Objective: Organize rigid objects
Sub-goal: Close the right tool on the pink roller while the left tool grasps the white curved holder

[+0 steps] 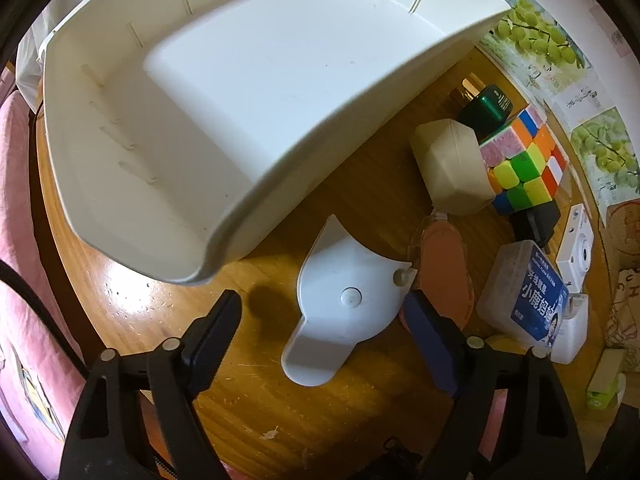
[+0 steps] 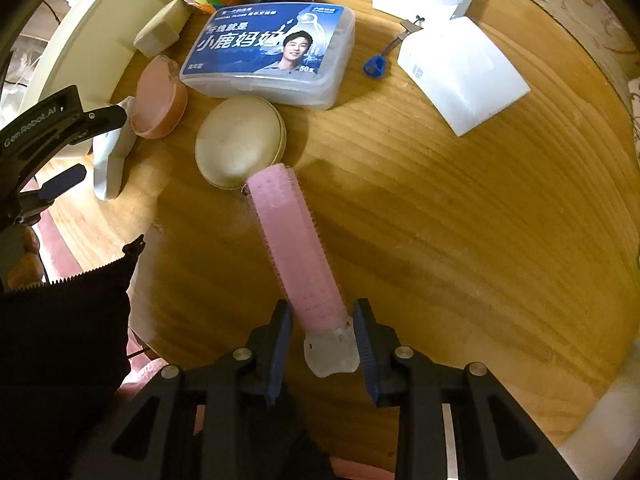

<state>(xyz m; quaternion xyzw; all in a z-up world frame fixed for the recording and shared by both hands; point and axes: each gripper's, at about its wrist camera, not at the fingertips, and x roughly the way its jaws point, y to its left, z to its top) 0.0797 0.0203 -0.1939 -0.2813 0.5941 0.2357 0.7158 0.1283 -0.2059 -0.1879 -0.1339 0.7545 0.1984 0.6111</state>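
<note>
while right claw [image 2: 323,344] seemingly grips one pink roller [image 2: 298,240] | one white bin [image 1: 224,120]

black tongs [image 2: 323,344], ribbed blue pads [image 2: 280,354]

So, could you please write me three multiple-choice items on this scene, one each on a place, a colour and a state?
1. Where does the white bin lie relative to the puzzle cube in the left wrist view?
A. left B. right C. under it

2. What colour is the hair roller?
A. green B. pink C. black

3. What is the state of the left gripper?
A. shut on the cube B. shut on the bin C. open

Key: 1 A, the bin fills the picture's left; 2 B, its tube is pink; 3 C, its fingers stand apart around a white plastic piece.
</note>
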